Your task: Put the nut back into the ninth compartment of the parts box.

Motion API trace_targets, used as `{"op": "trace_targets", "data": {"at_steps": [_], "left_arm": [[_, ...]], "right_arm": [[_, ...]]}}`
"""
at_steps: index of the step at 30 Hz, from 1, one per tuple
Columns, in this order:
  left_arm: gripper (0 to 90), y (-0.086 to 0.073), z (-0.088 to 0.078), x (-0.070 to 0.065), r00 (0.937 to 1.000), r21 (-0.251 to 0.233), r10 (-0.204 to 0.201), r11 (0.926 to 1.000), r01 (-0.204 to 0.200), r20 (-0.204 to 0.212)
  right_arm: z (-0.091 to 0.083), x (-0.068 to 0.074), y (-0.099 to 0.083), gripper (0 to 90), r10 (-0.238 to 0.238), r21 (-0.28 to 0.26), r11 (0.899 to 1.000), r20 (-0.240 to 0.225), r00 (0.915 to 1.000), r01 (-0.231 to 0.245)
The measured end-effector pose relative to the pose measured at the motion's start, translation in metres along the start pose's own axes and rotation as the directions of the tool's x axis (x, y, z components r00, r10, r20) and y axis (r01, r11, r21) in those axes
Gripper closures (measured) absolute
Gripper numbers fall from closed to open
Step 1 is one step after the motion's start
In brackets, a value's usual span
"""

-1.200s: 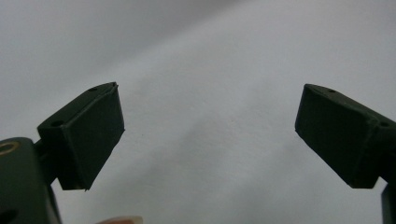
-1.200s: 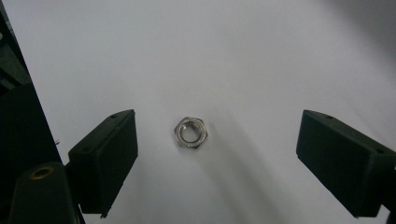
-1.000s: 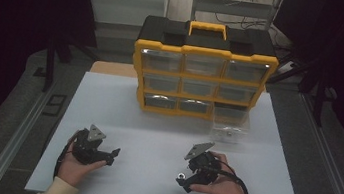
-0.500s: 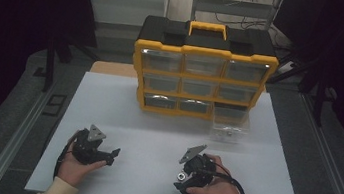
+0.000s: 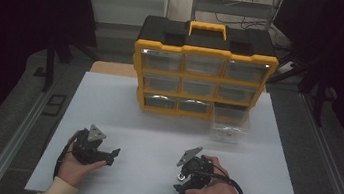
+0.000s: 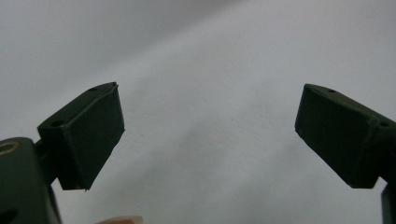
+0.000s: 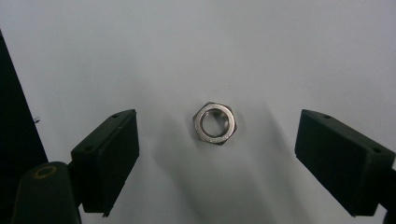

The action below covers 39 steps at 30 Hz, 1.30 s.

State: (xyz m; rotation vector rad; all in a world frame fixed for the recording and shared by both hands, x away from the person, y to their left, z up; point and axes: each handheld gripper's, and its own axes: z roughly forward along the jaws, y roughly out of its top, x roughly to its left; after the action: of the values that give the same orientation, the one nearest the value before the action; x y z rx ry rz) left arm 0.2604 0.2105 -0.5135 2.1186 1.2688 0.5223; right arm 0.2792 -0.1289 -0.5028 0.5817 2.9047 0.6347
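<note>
Hovering my right claw (image 7: 217, 154) straight over a steel hex nut (image 7: 215, 122), jaws spread wide, nothing gripped. Nut lies flat on the white surface (image 7: 280, 56), hole facing up, between the two jaw pads and touching neither; it sits a bit nearer the left pad in the right gripper view. From the high view my right claw (image 5: 183, 183) is low at the near edge of the surface (image 5: 156, 125), tipped down, my right hand (image 5: 216, 186) wrapped around it with the cable looping off to the right. Nut itself is too small to make out from up there.

My left claw (image 6: 210, 140) is also wide open and empty, only bare white surface between its pads. In the high view the left claw (image 5: 113, 155) rests near the front left, held in my left hand (image 5: 75, 165), jaws pointing right, grey three-cornered plate on top. Both claws well apart from each other.

At the back stands a yellow-and-black drawer organizer (image 5: 203, 76) with a yellow handle, three rows of clear drawers. One clear drawer (image 5: 228, 126) is out on the surface just in front of the organizer's lower right corner, some small metal parts in it, can't tell what kind.
</note>
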Motion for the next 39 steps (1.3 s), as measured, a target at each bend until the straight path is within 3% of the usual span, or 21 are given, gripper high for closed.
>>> {"op": "trace_targets", "data": {"at_steps": [11, 39], "left_arm": [[8.5, 0.0, -0.0001, 0.0002, 1.0, -0.001, 0.0, 1.0, 0.0, 0.0], [8.6, 0.0, 0.0001, -0.0001, 1.0, -0.001, 0.001, 1.0, -0.001, -0.001]], "right_arm": [[0.0052, 0.0033, 0.0003, 21.5, -0.024, 0.015, 1.0, -0.003, 0.9997, 0.024], [0.0034, -0.0003, 0.0009, 68.4, -0.022, 0.01, 1.0, -0.031, 0.9993, 0.022]]}}
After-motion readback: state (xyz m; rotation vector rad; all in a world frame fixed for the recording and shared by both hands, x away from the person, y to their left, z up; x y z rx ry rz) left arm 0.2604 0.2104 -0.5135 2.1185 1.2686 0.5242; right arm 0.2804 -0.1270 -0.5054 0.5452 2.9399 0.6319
